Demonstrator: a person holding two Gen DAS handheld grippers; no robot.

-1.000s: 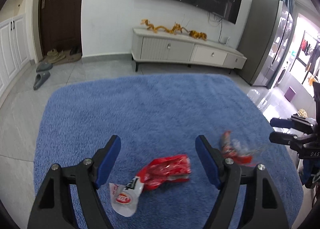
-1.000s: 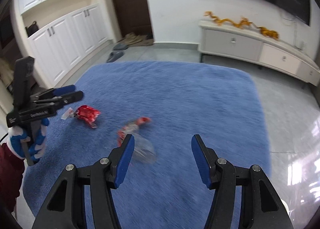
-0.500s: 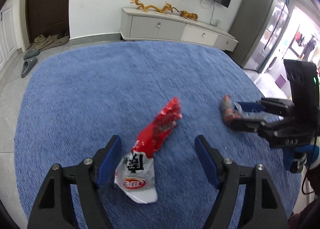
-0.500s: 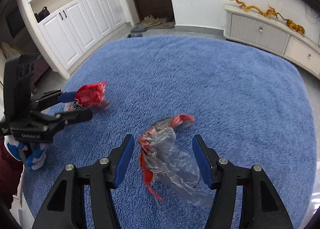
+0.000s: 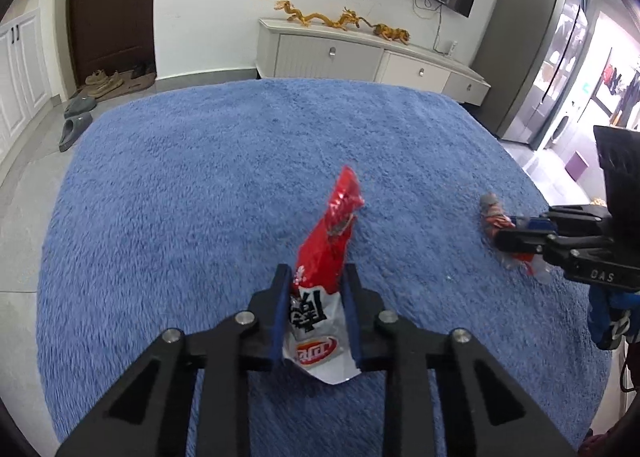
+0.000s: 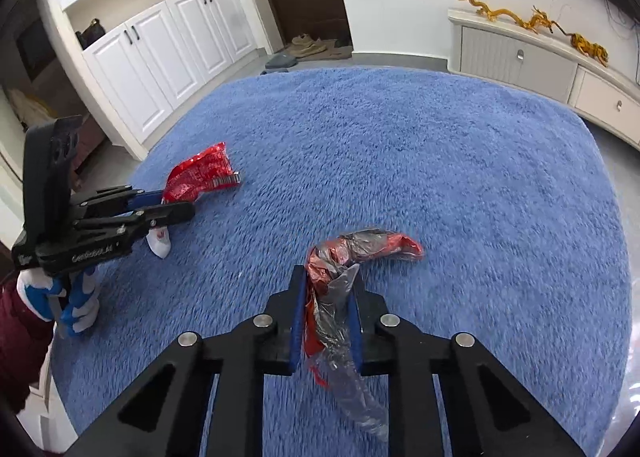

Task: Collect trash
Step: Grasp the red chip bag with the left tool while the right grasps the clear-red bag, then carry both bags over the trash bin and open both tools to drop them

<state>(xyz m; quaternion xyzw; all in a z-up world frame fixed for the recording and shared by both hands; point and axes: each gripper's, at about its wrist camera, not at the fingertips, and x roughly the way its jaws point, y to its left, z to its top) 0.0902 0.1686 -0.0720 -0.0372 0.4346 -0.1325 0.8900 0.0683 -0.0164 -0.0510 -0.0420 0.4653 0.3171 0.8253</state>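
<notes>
— Grasp step, both sides at once. Left hand-held gripper (image 5: 316,277) has its jaws closing on the red-and-white snack wrapper (image 5: 325,253); the wrapper sits between the blue pads, white printed end low by the jaw roots, red end poking forward over the blue rug (image 5: 200,185).

— And the right?

— Right hand-held gripper (image 6: 326,289) is likewise closing, with the clear-and-red plastic wrapper (image 6: 340,293) pinched between its pads. Crumpled red end curls off past the tips to the right; a clear tail trails back under the jaws onto the rug.

— Are both seated firmly?

— Pads look pressed on each, though motion blur at the rug makes it hard to say whether either piece is already off the pile.

— Next move?

— My reading: finish the squeeze, then lift straight up so the thin film doesn't slide out. No bin or bag shows in either view, so a drop-off spot must be found first.

— Condition of the trash?

— Both empty, flattened, light and floppy; likely to dangle once raised.
</notes>
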